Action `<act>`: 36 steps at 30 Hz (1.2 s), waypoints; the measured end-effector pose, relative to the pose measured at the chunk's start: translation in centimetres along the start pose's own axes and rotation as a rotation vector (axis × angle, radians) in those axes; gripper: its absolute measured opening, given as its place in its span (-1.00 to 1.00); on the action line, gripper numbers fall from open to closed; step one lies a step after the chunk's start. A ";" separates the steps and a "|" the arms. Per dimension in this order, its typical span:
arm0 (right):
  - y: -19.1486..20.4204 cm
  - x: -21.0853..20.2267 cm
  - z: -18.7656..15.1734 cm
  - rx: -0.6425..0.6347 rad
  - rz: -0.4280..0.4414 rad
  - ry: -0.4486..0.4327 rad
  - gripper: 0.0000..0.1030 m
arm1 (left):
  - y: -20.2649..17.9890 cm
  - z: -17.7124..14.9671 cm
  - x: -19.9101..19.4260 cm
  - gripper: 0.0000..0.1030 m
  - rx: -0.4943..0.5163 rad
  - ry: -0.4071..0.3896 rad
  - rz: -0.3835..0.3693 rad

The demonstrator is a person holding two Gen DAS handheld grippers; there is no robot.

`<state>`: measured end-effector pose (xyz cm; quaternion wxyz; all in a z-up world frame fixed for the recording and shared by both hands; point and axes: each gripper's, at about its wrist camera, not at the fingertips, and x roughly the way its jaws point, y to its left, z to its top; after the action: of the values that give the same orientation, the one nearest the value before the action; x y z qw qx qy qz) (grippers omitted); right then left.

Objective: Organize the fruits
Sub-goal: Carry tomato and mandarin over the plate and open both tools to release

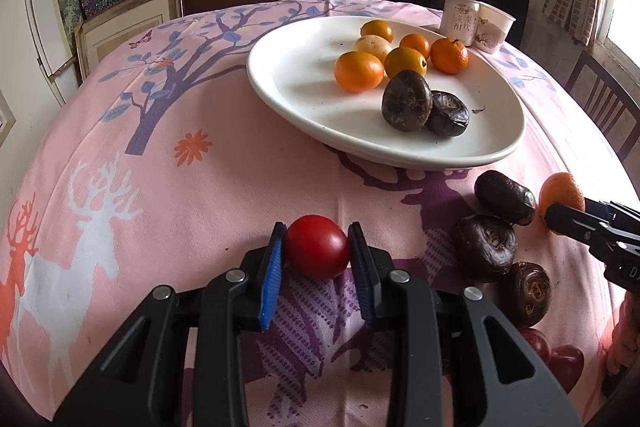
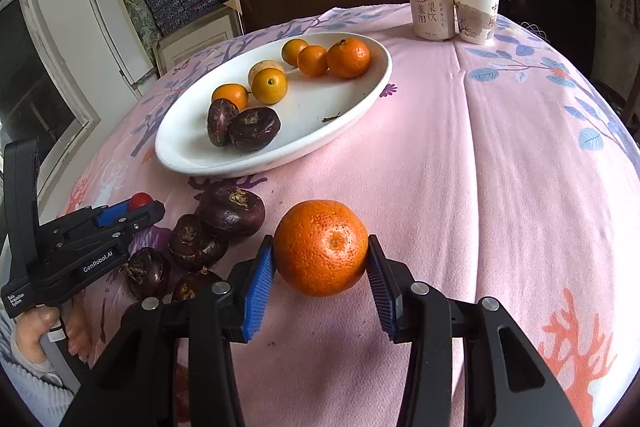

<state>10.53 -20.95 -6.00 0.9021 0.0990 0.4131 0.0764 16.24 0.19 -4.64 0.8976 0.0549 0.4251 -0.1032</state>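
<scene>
Both grippers are clamped on fruit. Between its blue ribbed pads, the left gripper (image 1: 316, 247) pinches a small red tomato (image 1: 317, 247) low over the pink printed tablecloth (image 1: 180, 187); the jaws stand narrow, each pad pressed flat against a side of the tomato. From the right wrist view the same gripper shows at the left edge, gripped by a hand (image 2: 52, 327) at its handle, with the red tomato peeking out at its tip.

Closed on a mandarin (image 2: 321, 247), the right gripper (image 2: 321, 255) has its jaws set wider than the left's, with both pads against the peel at the fruit's left and right sides. The mandarin sits at the fingertips, above the cloth.

Just to the left of the mandarin lies a loose cluster of dark brown water chestnuts (image 2: 232, 213) on the cloth, between the two grippers. Farther back sits a white oval plate (image 1: 288, 95) holding several small orange citrus fruits, one pale fruit and two more dark chestnuts. Behind the plate, near the table's far edge, a drink can (image 2: 429, 9) and a paper cup (image 2: 476, 13) stand touching each other.
</scene>
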 end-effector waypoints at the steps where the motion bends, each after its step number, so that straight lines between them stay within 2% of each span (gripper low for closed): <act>1: -0.1 0.0 0.0 0.005 0.008 -0.002 -0.11 | 0.0 0.0 -0.2 -0.43 -0.004 -0.012 -0.006; 3: -0.3 -0.6 0.2 0.021 0.038 -0.018 -0.12 | 0.0 0.0 -1.3 -0.43 -0.007 -0.061 0.004; 8: -0.2 -4.1 1.2 0.023 0.069 -0.168 -0.12 | 0.7 1.6 -5.4 -0.43 -0.058 -0.210 0.033; 12: 0.4 -4.1 4.0 0.032 0.102 -0.154 -0.12 | 1.0 4.9 -5.8 -0.43 -0.094 -0.219 0.017; 18: 1.9 -1.6 7.9 0.020 0.089 -0.170 -0.11 | 0.4 8.6 -2.2 -0.39 -0.112 -0.193 0.056; 20: 1.7 0.1 8.4 0.033 0.093 -0.167 -0.09 | 0.3 8.9 -1.0 -0.19 -0.116 -0.184 0.063; 22: 1.3 1.5 8.2 0.031 0.087 -0.159 -0.05 | 0.4 8.9 -0.2 0.14 -0.125 -0.183 0.066; 23: 1.2 1.9 8.2 0.022 0.071 -0.156 0.06 | 0.5 8.8 0.1 0.15 -0.118 -0.174 0.062; 26: 1.0 1.5 8.2 0.009 0.033 -0.186 0.13 | 0.7 8.5 0.0 0.16 -0.112 -0.165 0.043; 28: 0.9 0.9 8.0 0.016 0.055 -0.194 0.13 | 0.8 8.2 -0.6 0.34 -0.110 -0.181 0.042; 30: 0.9 0.4 7.6 0.017 0.069 -0.196 0.14 | 0.6 7.8 -1.3 0.43 -0.090 -0.203 0.056; 32: 0.9 0.1 6.8 0.013 0.081 -0.186 0.16 | 0.2 7.1 -1.8 0.44 -0.057 -0.215 0.081; 33: 1.0 0.0 6.3 0.013 0.089 -0.173 0.16 | 0.1 6.7 -2.0 0.47 -0.046 -0.217 0.095; 36: 1.6 -0.2 4.7 0.000 0.149 -0.116 0.16 | 0.5 5.4 -2.7 0.73 -0.058 -0.227 0.121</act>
<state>13.87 -19.93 -2.52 0.9164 0.1338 0.3515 0.1371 18.73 0.10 0.88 0.9456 0.0426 0.3197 -0.0421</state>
